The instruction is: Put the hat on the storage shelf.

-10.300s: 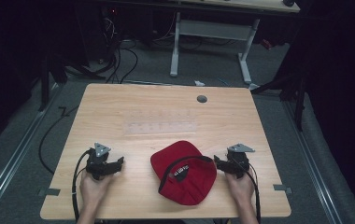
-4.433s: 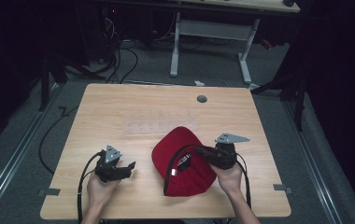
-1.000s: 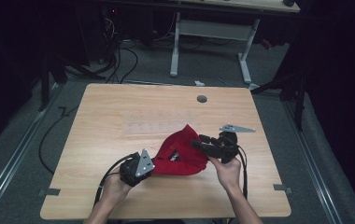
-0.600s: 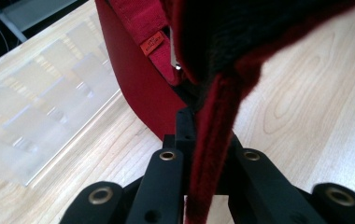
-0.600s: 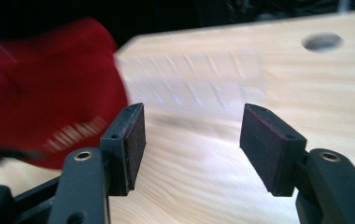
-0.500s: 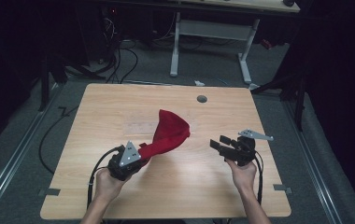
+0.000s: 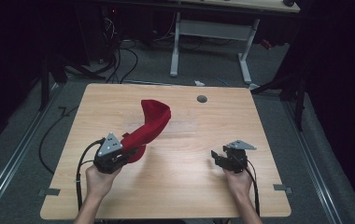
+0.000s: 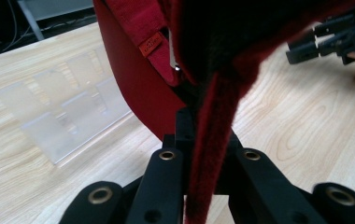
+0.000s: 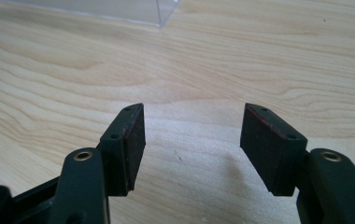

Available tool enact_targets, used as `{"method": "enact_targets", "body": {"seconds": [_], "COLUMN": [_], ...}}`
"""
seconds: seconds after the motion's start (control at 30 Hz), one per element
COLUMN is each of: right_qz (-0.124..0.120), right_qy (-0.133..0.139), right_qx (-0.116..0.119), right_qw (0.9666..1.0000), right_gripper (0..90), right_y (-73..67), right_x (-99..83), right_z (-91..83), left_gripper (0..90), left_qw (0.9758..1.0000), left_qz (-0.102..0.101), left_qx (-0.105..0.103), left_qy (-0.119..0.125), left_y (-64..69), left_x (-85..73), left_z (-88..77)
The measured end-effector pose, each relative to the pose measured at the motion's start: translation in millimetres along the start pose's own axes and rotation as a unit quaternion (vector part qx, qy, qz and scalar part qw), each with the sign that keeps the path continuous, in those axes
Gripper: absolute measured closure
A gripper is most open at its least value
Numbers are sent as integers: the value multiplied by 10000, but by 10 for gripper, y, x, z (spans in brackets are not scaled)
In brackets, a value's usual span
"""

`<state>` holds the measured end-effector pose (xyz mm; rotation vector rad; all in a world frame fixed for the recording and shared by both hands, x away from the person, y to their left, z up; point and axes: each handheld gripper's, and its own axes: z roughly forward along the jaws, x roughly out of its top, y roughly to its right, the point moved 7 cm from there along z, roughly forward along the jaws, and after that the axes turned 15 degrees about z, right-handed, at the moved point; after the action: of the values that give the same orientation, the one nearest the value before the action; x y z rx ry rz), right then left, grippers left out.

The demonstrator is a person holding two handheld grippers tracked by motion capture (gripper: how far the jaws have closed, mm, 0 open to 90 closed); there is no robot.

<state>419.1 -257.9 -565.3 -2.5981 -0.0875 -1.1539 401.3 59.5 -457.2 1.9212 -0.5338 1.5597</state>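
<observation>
Your left gripper (image 7: 128,156) clamps the red cap (image 7: 150,125), apparently by its brim, lifting it off the table (image 7: 175,186). Your right gripper (image 9: 192,140) stands open and empty, low over the wood.

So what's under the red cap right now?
Bare wooden table and a clear plastic holder lie under the red cap, lifted by the left gripper. The cap's far side hides the table behind it.

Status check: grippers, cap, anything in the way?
Left gripper shut on red cap, cap lifted off table. Right gripper open, empty, low over bare wood. Nothing in the way.
</observation>
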Motion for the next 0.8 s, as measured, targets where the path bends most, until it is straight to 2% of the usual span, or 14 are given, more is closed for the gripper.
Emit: {"method": "enact_targets", "body": {"seconds": [0.2, 0.3, 0.33, 0.43, 0.53, 0.63, 0.77, 0.8], "right_qz": [-112, -177, -164, -161, -184, -179, -163, -164], "right_qy": [-152, -178, -261, -261, -256, -253, -250, -252], "right_qx": [-274, -336, -355, -342, -358, -362, -365, -363], "right_qw": [9994, 9991, 9989, 9989, 9989, 9989, 9989, 9989], "right_gripper": [402, 398, 389, 386, 384, 384, 383, 383], "right_y": [28, 27, 34, 36, 32, 31, 29, 29], "right_x": [-89, -92, -99, -99, -103, -104, -104, -104], "right_z": [66, 75, 86, 85, 84, 84, 84, 84], "left_gripper": [854, 853, 852, 852, 853, 852, 851, 851], "left_qw": [9995, 9983, 9979, 9967, 9964, 9954, 9915, 9913], "left_qz": [-257, -459, -492, -579, -578, -664, -1008, -1006], "left_qx": [70, 107, 125, 212, 308, 369, 312, 347], "left_qy": [187, 356, 400, 534, 547, 586, 766, 778], "left_y": [-113, -194, -214, -281, -337, -397, -478, -498], "left_x": [101, 192, 215, 282, 302, 326, 424, 446], "left_z": [-44, -72, -78, -97, -110, -136, -195, -203]}}
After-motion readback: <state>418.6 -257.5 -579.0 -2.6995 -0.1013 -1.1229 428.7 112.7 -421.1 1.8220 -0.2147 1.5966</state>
